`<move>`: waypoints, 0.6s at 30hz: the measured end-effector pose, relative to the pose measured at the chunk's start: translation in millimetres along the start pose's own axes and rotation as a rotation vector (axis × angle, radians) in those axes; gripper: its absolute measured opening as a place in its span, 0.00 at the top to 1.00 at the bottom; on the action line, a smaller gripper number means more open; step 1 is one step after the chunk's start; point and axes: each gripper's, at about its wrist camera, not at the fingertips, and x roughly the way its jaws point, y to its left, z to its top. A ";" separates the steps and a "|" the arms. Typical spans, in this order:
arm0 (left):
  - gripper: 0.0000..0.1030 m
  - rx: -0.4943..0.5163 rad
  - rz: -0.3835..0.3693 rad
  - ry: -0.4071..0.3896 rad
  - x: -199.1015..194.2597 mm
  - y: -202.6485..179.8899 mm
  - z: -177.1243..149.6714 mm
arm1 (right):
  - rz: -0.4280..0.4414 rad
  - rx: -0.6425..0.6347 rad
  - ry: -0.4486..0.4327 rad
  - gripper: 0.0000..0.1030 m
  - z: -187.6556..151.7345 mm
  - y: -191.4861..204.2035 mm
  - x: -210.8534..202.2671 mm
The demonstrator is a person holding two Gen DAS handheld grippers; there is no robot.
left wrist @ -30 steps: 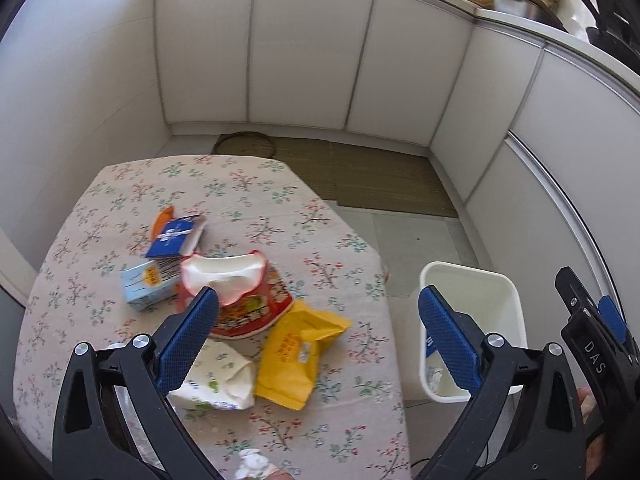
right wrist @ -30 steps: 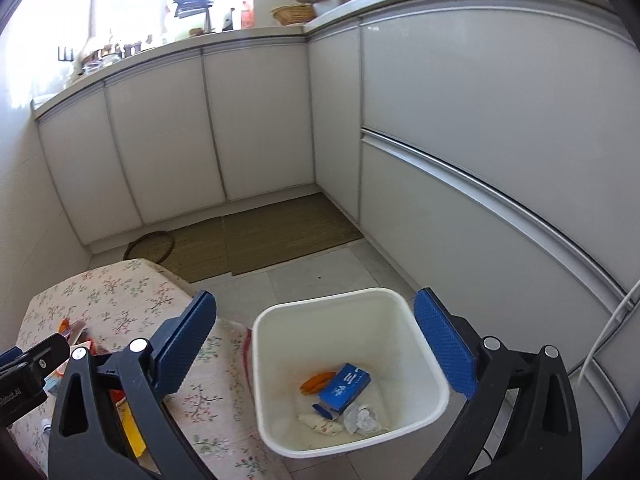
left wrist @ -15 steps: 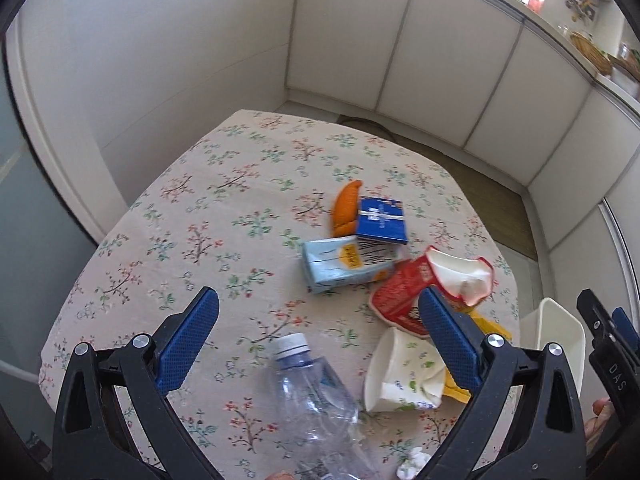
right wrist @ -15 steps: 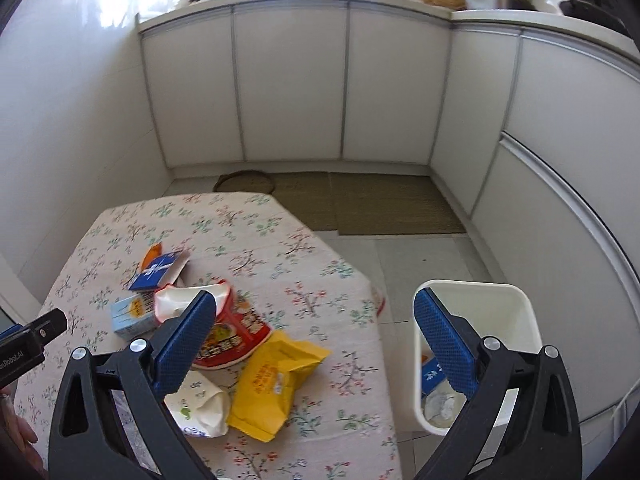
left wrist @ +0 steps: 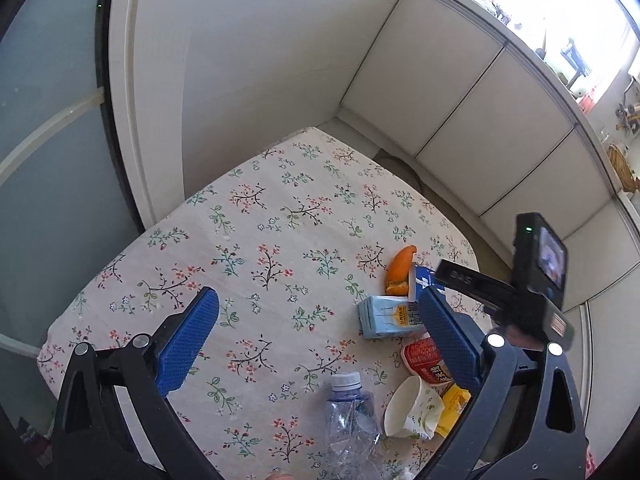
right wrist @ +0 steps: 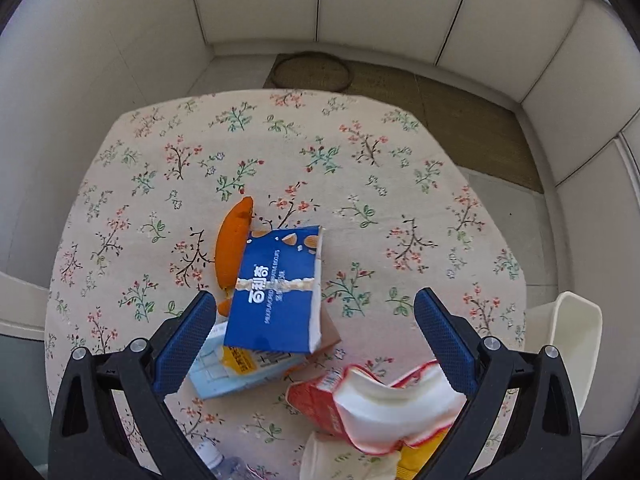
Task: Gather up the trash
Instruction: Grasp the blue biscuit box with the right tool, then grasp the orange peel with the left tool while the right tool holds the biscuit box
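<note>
Blue biscuit box (right wrist: 276,292) reading "MILK FLAVORED", pale milk carton (right wrist: 236,368), both grippers (left wrist: 316,344) (right wrist: 312,344) spread apart, empty

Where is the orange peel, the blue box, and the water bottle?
orange peel (right wrist: 233,240), right wrist view, middle of its curved orange skin.
blue box (right wrist: 276,292), right wrist view, centre of its printed blue face.
water bottle (left wrist: 351,420), left wrist view, clear crumpled body below the cap.

Black triangular frames with silver screws and blue textured pads are being shown on the left gripper (left wrist: 316,336) and the right gripper (right wrist: 310,340).
</note>
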 end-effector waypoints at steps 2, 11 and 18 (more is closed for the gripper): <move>0.07 -0.014 -0.016 0.012 0.4 4.3 3.4 | -0.004 0.023 0.050 0.07 6.9 6.0 18.4; 0.07 -0.071 -0.053 0.043 7.9 16.4 12.0 | -0.041 0.039 0.116 0.20 16.7 21.1 59.2; 0.07 -0.065 -0.060 0.043 10.3 12.4 11.7 | -0.003 -0.007 0.078 0.46 17.4 24.4 45.6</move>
